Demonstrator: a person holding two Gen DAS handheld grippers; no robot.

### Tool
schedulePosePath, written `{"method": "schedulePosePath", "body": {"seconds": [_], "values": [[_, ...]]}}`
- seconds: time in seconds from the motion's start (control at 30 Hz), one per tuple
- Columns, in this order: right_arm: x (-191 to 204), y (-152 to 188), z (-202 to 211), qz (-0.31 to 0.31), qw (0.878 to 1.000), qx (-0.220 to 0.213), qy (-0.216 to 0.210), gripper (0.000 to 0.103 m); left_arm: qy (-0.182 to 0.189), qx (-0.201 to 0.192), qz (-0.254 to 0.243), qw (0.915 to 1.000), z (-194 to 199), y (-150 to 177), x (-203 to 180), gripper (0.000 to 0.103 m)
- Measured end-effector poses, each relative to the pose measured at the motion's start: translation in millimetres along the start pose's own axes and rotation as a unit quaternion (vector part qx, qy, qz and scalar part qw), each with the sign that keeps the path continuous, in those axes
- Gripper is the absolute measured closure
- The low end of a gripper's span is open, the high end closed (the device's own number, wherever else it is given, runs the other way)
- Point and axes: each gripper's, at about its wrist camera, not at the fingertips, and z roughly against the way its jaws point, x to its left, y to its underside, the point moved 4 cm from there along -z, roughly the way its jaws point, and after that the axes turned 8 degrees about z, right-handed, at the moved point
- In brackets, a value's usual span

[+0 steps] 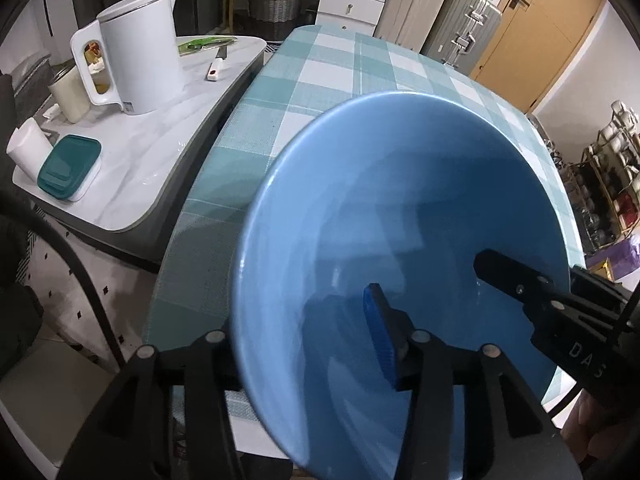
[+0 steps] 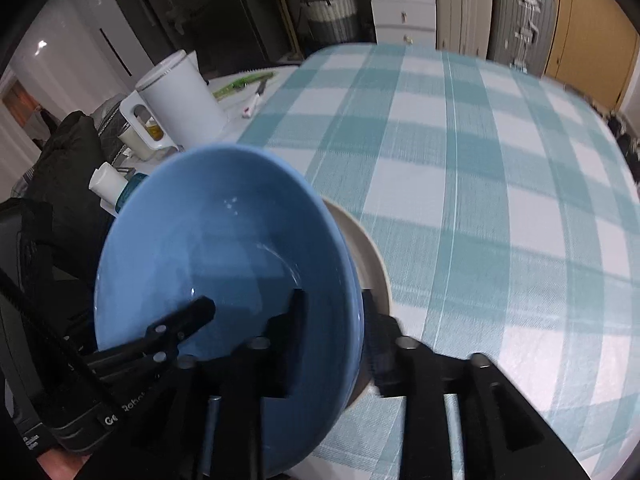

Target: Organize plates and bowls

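- Blue glazed ceramic fills both wrist views: a blue bowl (image 1: 400,264) sits between the two grippers, above a table covered in a teal-and-white checked cloth (image 1: 332,76).
- The left gripper (image 1: 304,332) points steeply down and straddles the bowl's near-left rim: its blue-padded finger (image 1: 378,336) is inside the bowl, and the other finger is hidden outside, behind the wall.
- That inner pad stands clear of the wall, so the jaws are apart and not clamped on the rim.
- The right gripper (image 2: 334,340) also points steeply down and straddles the opposite rim, with one dark finger inside the bowl and the other outside, just beside the wall.
- A gap shows between each of its fingers and the wall, though the view is blurred; its jaws look parted, with the rim loose between them.
- In each view the other gripper's fingertip reaches into the bowl from the side, at lower right in the left view and at lower left in the right view.
- Under the bowl, just beyond the right gripper's outer finger, the rim of a beige plate (image 2: 368,252) shows; I cannot tell whether the bowl rests on it.
- Ahead and to the left of the left gripper, well apart, a white kettle (image 1: 140,60) and a teal-lidded container (image 1: 68,168) stand on a marble-topped side table (image 1: 160,152).
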Motion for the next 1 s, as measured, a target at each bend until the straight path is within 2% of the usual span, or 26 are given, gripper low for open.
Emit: {"method": "schedulePosePath", "body": {"seconds": [0.07, 0.27, 0.37, 0.4, 0.43, 0.7, 0.87, 0.9, 1.0], "values": [[0, -4, 8, 0.008, 0.999, -0.026, 0.016, 0.037, 0.0, -0.001, 0.001, 1.0, 1, 0, 1, 0.053], [0, -7, 22, 0.034, 0.997, -0.058, 0.046, 0.032, -0.003, -0.014, 0.013, 0.9998, 8, -1, 11, 0.05], [-2, -6, 33, 0.038, 0.995, -0.08, 0.051, 0.032, -0.002, -0.033, 0.017, 0.9993, 18, -3, 14, 0.036], [-3, -6, 38, 0.038, 0.994, -0.088, 0.05, 0.03, -0.002, -0.039, 0.017, 0.9991, 22, -2, 15, 0.026], [-4, -5, 43, 0.04, 0.993, -0.1, 0.046, 0.029, -0.004, -0.048, 0.016, 0.9987, 28, -2, 15, 0.022], [-8, 13, 99, 0.067, 0.978, -0.198, 0.014, 0.019, -0.001, -0.111, 0.026, 0.9935, 66, 7, 22, 0.022], [-16, 50, 124, 0.065, 0.962, -0.263, -0.018, 0.015, 0.013, -0.191, 0.014, 0.9814, 103, 26, 10, 0.017], [-19, 60, 126, 0.063, 0.96, -0.274, -0.02, 0.012, 0.018, -0.21, 0.008, 0.9774, 111, 31, 5, 0.011], [-24, 85, 130, 0.062, 0.954, -0.292, -0.019, 0.008, 0.026, -0.272, -0.022, 0.9618, 134, 49, -15, 0.006]]}}
